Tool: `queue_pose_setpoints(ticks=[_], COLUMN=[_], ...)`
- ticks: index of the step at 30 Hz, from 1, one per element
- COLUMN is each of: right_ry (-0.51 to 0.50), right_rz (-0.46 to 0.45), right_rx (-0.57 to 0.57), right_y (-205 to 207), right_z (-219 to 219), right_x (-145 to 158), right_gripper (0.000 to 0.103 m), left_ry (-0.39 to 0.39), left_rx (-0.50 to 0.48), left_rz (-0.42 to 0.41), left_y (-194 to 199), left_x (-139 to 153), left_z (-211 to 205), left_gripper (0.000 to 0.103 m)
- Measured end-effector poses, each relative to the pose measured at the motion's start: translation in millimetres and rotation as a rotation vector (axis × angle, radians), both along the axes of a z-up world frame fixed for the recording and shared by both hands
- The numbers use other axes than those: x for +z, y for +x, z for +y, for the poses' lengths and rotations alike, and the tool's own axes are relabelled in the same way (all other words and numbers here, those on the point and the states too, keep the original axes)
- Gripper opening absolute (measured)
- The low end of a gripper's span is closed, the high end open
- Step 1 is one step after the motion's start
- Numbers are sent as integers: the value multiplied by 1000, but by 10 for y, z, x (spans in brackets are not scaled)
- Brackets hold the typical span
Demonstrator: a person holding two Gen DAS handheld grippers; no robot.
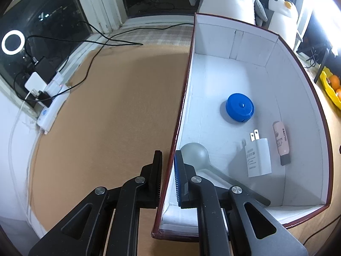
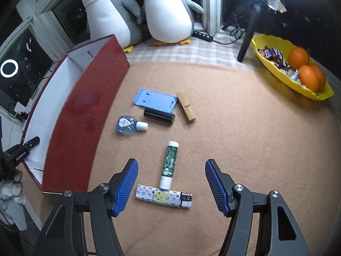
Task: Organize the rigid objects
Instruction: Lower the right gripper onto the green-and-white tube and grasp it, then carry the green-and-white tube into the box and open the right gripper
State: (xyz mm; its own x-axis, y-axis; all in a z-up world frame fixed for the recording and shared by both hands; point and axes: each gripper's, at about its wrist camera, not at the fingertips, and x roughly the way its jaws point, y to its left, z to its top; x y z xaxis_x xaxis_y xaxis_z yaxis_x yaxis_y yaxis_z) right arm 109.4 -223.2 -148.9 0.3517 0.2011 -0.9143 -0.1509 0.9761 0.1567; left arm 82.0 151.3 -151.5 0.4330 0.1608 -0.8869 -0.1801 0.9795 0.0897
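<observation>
Only the left wrist view shows inside the box. There lie a blue round case, a white charger, a pink tube at about 3 o'clock from the charger, and a grey spoon at 9 o'clock from it. The left gripper is clenched on the box's red side wall, one finger outside, one inside.

Only the right wrist view shows what lies on the tan mat. The right gripper is released, with a patterned lighter between its fingers and a green tube touching the lighter at 12 o'clock. Farther on lie a small bottle, a black cylinder, a blue plate and a wooden peg. A yellow tray with oranges stands at 2 o'clock.
</observation>
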Motion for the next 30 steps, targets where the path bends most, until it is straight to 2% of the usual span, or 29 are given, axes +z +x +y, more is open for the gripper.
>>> queue_pose_setpoints(ticks=[5, 9, 14, 23, 26, 28, 30], right_ry=[10, -6, -23, -54, -62, -77, -75], right_rz=[39, 58, 76, 100, 105, 102, 103], right_rx=[3, 11, 27, 61, 72, 72, 68], right_y=[46, 105, 186, 303, 339, 362, 367], right_z=[14, 47, 83, 80, 66, 58, 48], right_x=[-203, -336, -445, -555, -557, -563, -565], right_gripper=[61, 49, 46, 33, 26, 17, 14], left_ry=[5, 10, 13, 14, 16, 17, 17], left_rx=[6, 15, 25, 45, 48, 49, 51], left_rz=[10, 16, 26, 43, 46, 47, 47], left_y=[13, 20, 41, 73, 80, 83, 84], left_x=[-9, -20, -38, -74, -82, -86, -87], left_z=[-13, -23, -27, -17, -17, -17, -17], left_gripper=[10, 10, 10, 12, 13, 13, 13])
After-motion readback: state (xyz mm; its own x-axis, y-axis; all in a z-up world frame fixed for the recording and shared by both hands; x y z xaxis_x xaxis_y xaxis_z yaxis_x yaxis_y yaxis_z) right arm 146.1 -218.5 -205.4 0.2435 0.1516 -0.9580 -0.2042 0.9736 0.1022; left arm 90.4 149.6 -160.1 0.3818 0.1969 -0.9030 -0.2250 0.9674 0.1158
